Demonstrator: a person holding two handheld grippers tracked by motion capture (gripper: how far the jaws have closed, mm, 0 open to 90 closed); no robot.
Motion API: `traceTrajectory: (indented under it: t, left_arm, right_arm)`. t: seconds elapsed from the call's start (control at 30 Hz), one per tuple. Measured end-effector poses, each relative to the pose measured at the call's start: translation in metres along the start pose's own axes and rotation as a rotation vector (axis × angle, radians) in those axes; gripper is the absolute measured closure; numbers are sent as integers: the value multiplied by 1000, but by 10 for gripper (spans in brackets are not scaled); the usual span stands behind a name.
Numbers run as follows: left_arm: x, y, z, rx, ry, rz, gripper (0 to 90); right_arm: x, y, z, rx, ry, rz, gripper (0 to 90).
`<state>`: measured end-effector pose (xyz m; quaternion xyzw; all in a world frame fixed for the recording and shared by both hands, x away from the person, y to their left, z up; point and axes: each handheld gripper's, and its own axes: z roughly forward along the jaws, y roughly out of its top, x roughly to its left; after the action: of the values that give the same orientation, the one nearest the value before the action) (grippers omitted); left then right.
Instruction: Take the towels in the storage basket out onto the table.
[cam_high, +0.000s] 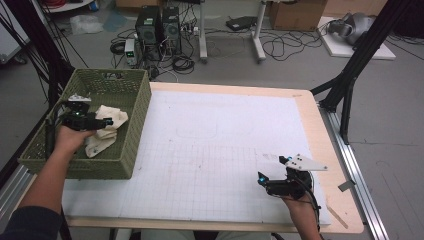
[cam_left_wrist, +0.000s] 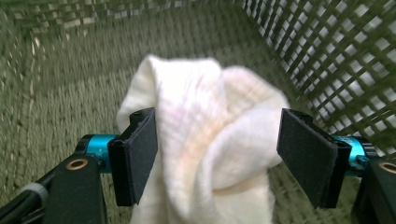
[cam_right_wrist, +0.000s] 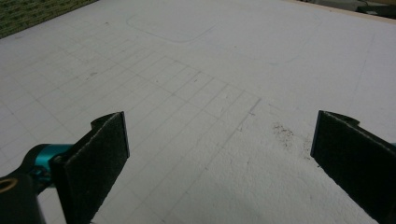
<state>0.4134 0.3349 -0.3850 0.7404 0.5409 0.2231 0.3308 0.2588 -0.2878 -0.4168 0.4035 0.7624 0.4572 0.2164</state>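
Left claw (cam_left_wrist: 217, 156) down inside the green basket (cam_high: 135, 105), jaws apart on either side of the bunched cream cloth (cam_left_wrist: 201, 135). The left pad looks to brush the fabric; the right pad stands clear, so no grip yet. The cloth lies on the basket floor, near the wall by the table. Right claw (cam_right_wrist: 219, 163) hangs wide open over the white mat (cam_right_wrist: 210, 70), holding nothing. Left to do: close, lift the cloth out, bring it to the mat.

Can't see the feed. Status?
Left gripper open around cloth in basket. Right gripper open over mat. Nothing in the way.
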Motion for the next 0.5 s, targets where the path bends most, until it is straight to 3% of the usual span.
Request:
traceTrajectory:
  t: [0.1, 0.17, 0.3, 0.4, 0.5]
  left_arm:
    - [0, -2, 5, 64, 16, 25, 317]
    - [0, -3, 8, 114, 45, 43, 380]
    - [1, -6, 9, 178, 48, 47, 674]
    - [0, -5, 8, 175, 58, 40, 800]
    - [0, -2, 3, 143, 63, 31, 826]
  right_arm:
    - [1, 0, 1, 4, -2, 4, 35]
    - [2, 0, 1, 6, -5, 2, 35]
    - [3, -2, -1, 10, -7, -4, 35]
    - [2, -2, -4, 8, -13, 9, 35]
    - [1, -2, -6, -2, -18, 13, 36]
